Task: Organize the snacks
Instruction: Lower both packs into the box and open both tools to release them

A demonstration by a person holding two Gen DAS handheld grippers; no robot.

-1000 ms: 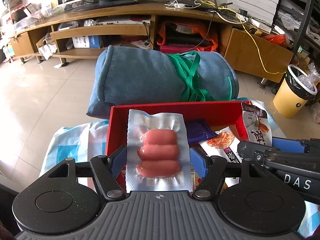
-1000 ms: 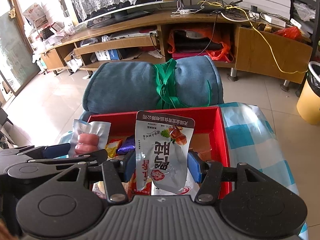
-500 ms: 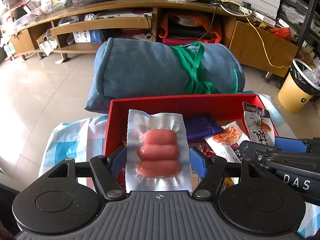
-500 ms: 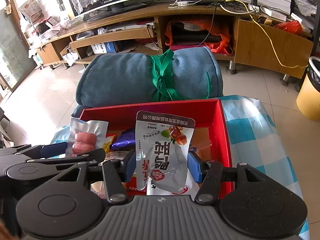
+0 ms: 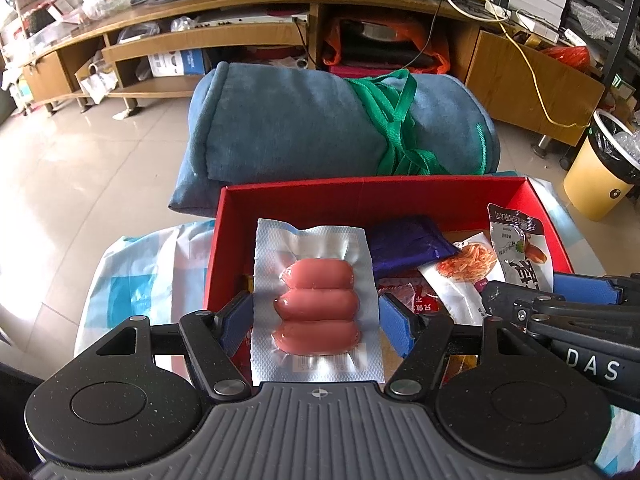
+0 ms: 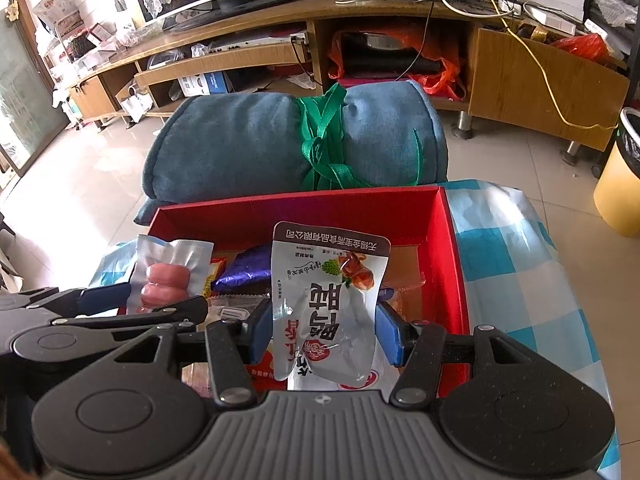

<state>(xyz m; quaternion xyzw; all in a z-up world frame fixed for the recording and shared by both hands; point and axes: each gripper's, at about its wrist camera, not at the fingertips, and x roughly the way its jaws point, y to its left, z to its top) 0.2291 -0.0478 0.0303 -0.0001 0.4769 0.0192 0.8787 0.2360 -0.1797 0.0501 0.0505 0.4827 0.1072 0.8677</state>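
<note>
My left gripper [image 5: 316, 320] is shut on a clear vacuum pack of three pink sausages [image 5: 316, 304], held over the left part of a red box [image 5: 360, 196]. The right gripper [image 6: 324, 330] is shut on a silver snack pouch [image 6: 328, 300] with a printed chicken leg, above the box's right half [image 6: 448, 240]. Each wrist view shows the other gripper with its pack: the pouch [image 5: 516, 248] at right, the sausages [image 6: 166, 276] at left. Inside the box lie a purple packet [image 5: 404, 244], a white packet with an orange picture [image 5: 464, 276] and other wrappers.
The box sits on a blue-and-white checked cloth [image 6: 512, 264]. A rolled blue blanket tied with green straps [image 5: 332, 132] lies just behind it. Farther back stand a long wooden TV cabinet [image 5: 248, 36] and a yellow waste bin [image 5: 600, 176] at the right, on a tiled floor.
Both views have tipped slightly downward, so the box and blanket sit a little higher in the picture. Both packs stay gripped as before.
</note>
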